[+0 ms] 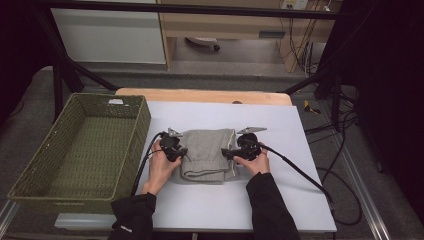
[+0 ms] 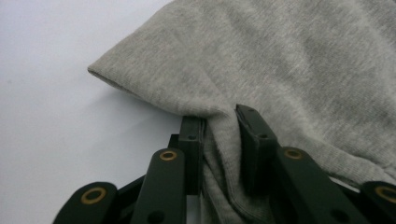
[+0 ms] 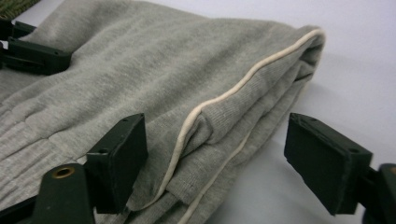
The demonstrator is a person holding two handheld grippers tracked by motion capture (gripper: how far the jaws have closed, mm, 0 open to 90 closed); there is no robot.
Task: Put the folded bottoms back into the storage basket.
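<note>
The folded grey garment (image 1: 207, 155) is lying in the middle of the white desk (image 1: 280, 200), a little toward its left edge. I am pinching a fold of its left side in my left gripper (image 2: 219, 149), the jaws pressed tight on the cloth. My right gripper (image 3: 233, 163) is standing with its jaws spread wide around the garment's right edge, where pale piping (image 3: 224, 95) is running along the seam. A green woven basket (image 1: 80, 150) is sitting off the desk's left edge.
</note>
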